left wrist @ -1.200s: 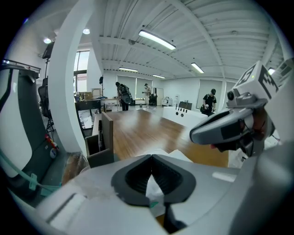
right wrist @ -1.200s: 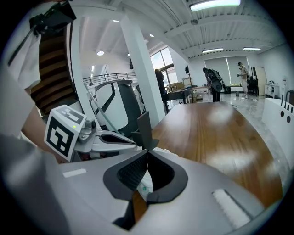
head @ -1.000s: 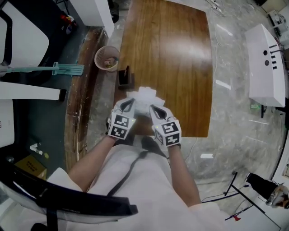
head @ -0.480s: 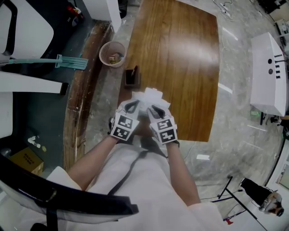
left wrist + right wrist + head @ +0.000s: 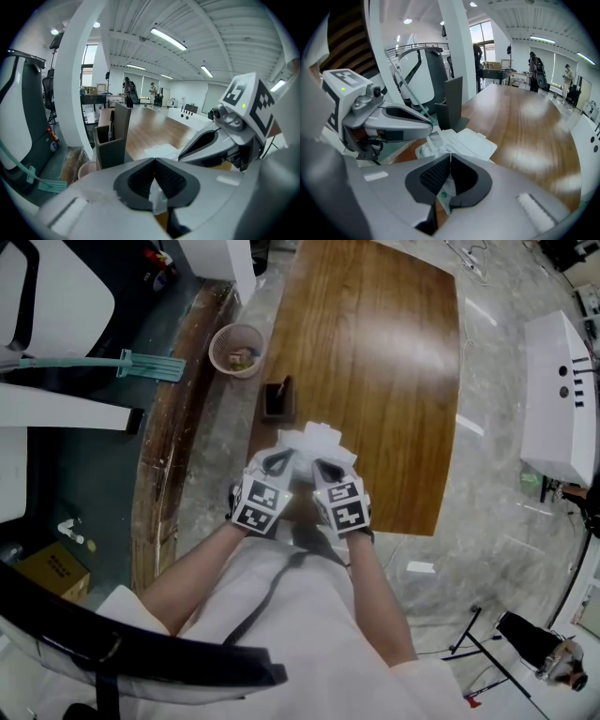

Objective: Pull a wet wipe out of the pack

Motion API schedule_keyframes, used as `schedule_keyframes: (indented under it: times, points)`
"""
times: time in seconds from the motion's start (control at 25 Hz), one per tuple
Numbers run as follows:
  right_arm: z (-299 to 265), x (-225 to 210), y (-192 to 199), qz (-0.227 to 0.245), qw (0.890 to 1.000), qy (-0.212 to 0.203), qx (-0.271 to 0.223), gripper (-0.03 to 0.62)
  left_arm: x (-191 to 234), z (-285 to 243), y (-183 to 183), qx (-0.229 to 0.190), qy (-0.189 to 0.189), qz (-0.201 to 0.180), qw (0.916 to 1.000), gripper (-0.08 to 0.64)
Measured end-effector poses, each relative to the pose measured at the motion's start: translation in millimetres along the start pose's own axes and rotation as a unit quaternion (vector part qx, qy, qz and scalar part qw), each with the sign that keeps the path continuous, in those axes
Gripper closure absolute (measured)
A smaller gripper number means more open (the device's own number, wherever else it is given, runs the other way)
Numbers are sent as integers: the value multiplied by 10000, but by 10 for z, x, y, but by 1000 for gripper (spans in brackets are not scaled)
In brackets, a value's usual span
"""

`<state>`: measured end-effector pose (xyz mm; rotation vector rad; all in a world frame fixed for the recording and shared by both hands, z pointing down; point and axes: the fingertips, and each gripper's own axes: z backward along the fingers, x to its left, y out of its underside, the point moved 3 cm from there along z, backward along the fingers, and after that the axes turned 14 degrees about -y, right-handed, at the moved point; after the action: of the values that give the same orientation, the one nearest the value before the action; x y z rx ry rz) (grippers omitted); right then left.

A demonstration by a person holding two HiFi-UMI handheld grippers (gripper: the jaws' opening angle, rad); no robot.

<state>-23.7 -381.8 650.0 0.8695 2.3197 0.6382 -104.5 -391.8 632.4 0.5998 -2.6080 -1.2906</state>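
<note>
Seen from the head camera, looking steeply down, a wooden table (image 5: 375,352) fills the upper middle of the frame. A white wet wipe pack (image 5: 314,440) lies near the table's lower left edge, at the centre of the frame. The person's bare forearms reach up from the bottom of the frame, each hand holding a gripper at the pack's near side.

The left gripper (image 5: 277,462) sits at the pack's lower left and the right gripper (image 5: 325,468) at its lower right, side by side and close together. In the left gripper view, the jaws are pressed together on a thin white strip of the pack's wrapper with green print. In the right gripper view, the jaws are likewise clamped on a white fold of wrapper with a green dot. Beyond them the pack's flat top with its flap outline rests on the wood.

A dark box-shaped pen holder (image 5: 278,401) stands on the table just above the pack. A round wastebasket (image 5: 237,350) sits on the floor at upper left, beside the table's edge.
</note>
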Motion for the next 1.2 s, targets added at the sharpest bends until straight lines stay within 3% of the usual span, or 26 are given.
schedule_keyframes:
  times: [0.6,1.2]
  points:
    - [394,87,-210,-95,9952,21,-972,583,-100,60,-97,-141,39,-74,9999,552]
    - [903,207,-507,290,9827,76,-1826,583,-132,304,-365,-483,-212,-122,9985,532]
